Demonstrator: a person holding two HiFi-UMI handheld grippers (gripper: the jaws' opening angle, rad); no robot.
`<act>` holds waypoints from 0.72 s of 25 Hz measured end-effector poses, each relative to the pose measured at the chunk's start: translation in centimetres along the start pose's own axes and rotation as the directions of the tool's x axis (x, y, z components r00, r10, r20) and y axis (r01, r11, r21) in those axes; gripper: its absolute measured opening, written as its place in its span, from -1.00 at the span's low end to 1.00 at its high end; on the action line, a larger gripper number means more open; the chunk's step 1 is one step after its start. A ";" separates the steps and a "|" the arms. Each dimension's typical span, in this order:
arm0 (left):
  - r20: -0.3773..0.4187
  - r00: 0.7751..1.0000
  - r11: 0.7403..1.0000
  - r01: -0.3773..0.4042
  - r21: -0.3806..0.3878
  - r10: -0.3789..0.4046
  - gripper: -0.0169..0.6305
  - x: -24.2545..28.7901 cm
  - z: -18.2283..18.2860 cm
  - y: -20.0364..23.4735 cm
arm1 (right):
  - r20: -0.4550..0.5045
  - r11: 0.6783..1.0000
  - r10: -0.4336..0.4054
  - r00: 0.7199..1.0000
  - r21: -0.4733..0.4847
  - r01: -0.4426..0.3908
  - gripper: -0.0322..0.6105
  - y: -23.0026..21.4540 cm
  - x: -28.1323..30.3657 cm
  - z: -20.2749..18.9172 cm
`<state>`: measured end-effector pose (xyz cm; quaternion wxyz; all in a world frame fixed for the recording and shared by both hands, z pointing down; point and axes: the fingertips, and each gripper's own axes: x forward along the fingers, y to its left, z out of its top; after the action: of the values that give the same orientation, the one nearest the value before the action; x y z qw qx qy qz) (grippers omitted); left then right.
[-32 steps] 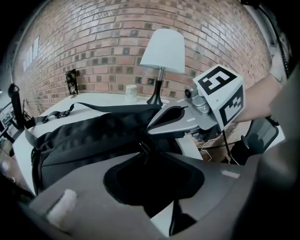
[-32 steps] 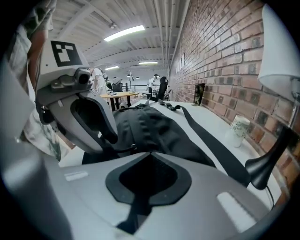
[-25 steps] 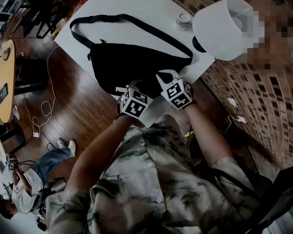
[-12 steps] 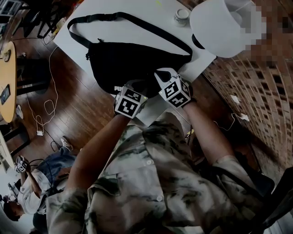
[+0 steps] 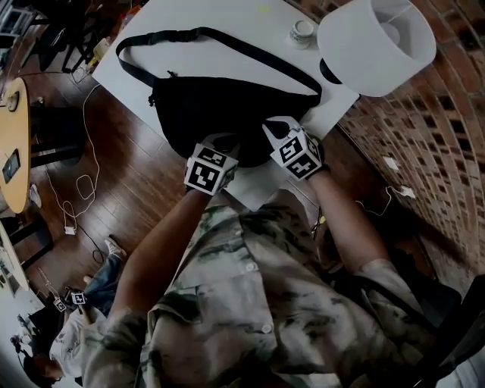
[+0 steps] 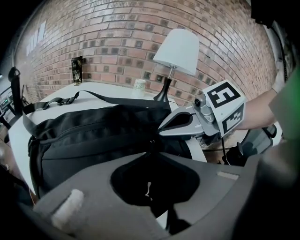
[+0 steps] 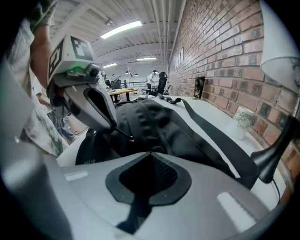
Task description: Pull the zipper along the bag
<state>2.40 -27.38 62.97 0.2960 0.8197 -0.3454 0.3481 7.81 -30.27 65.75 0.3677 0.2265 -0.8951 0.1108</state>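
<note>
Zipper pull (image 7: 123, 135) is a tiny tab on the near side of the black bag (image 5: 227, 114), and the bag lies on the white table (image 5: 189, 15) right by the near edge.

The left claw (image 6: 151, 140) is closing, and its tips pinch the zipper pull between them. The right claw (image 7: 150, 152) has its tips together on the bag cloth just beside it.

The tab is small and thin, so it may slip out if the left claw tugs too fast or at a slant. If the right claw loses the cloth, the soft bag will likely bunch up and the zipper may jam. The bag sits so close to the near edge that a pull toward the person could drag it off onto the floor (image 5: 114, 189).

To the left there is only open air over the floor, so the left claw has lots of room that way. Past the bag, the strap (image 5: 227, 42) makes a long loop on bare table, clear of both claws.

At the far right stand a lamp (image 5: 375, 45) and a small cup (image 5: 303, 30), with a brick wall (image 5: 432, 151) on the right. A wide swing by the right claw could knock them.
</note>
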 end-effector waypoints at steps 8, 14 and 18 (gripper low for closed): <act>0.014 0.995 0.994 0.096 0.054 -0.097 -0.87 -1.1 0.3 1.6 | -0.071 0.996 -0.062 0.996 0.056 0.066 -0.88 -0.2 -0.1 -0.3; 0.013 0.984 0.980 0.176 0.088 -0.178 -0.87 -2.0 0.0 3.0 | -0.110 0.983 -0.130 0.985 0.113 0.142 -0.88 -0.5 -0.1 -0.4; 0.019 0.972 0.967 0.231 0.110 -0.235 -0.87 -2.5 0.3 3.5 | -0.151 0.974 -0.173 0.973 0.123 0.192 -0.88 -0.6 -0.1 -0.4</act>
<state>-1.47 -28.69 61.71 0.2849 0.8748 -0.2322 0.3158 8.42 -30.63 66.00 0.4217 0.3240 -0.8329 0.1530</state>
